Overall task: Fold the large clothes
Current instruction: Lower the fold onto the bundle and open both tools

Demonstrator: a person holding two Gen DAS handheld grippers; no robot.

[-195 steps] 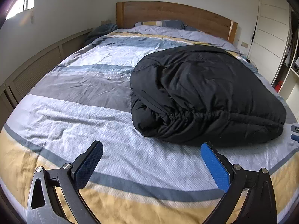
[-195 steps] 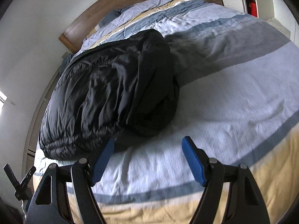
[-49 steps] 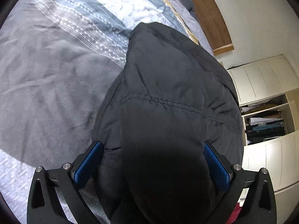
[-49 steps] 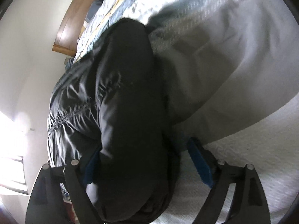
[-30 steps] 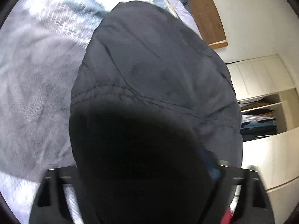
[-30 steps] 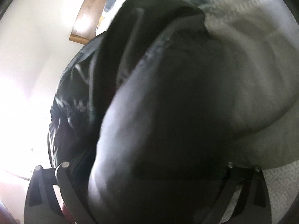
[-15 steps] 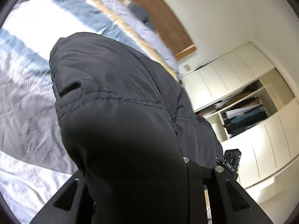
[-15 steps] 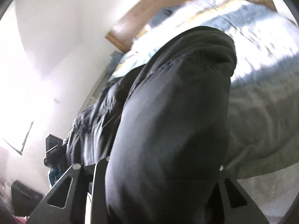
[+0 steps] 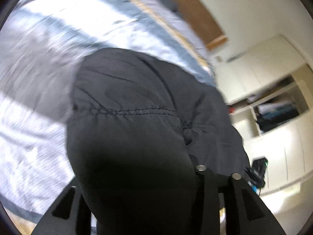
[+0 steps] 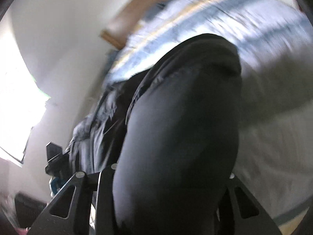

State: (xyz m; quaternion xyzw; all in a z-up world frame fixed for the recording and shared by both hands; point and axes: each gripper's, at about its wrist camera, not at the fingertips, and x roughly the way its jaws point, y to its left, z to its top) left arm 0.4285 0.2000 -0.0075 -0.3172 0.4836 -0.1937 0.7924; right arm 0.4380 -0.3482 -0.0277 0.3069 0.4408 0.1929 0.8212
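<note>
Pinching black jacket (image 9: 127,117), left gripper (image 9: 140,192) (right gripper (image 10: 172,186) too)

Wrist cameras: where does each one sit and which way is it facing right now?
Left wrist: on the left tool, looking along its fingers over the black jacket to the bed and cupboards.
Right wrist: on the right tool, facing jacket, bed, wall.
Shared: jacket, bed, wooden headboard.

black jacket (image 10: 182,127) bulges between the right gripper (image 10: 168,180), over the bed (image 10: 273,117).
</note>
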